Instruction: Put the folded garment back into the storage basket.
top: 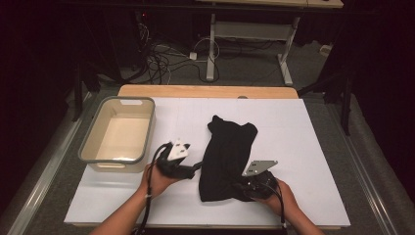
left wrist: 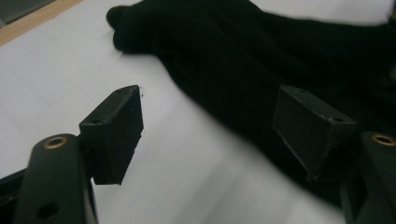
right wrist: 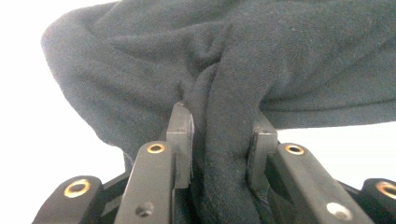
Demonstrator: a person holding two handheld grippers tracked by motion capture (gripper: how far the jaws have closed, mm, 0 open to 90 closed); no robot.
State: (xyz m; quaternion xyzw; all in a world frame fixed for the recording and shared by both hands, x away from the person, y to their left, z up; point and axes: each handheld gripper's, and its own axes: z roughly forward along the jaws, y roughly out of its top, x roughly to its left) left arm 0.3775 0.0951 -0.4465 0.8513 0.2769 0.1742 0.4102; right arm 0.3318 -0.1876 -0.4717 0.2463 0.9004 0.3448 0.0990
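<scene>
A black cloth is lying on the white table, right of a grey-rimmed beige bin. The right gripper is sitting at the near right corner of the cloth, and its fingers are closing on a bunched fold of the fabric. The left gripper is resting just beside the left edge of the cloth, and its fingers are standing wide open, one over the bare table and one over the cloth.

The white table top is brightly lit against dark, vignetted surroundings. Motion blur softens the black cloth edge; cloth detail is lost in shadow.
</scene>
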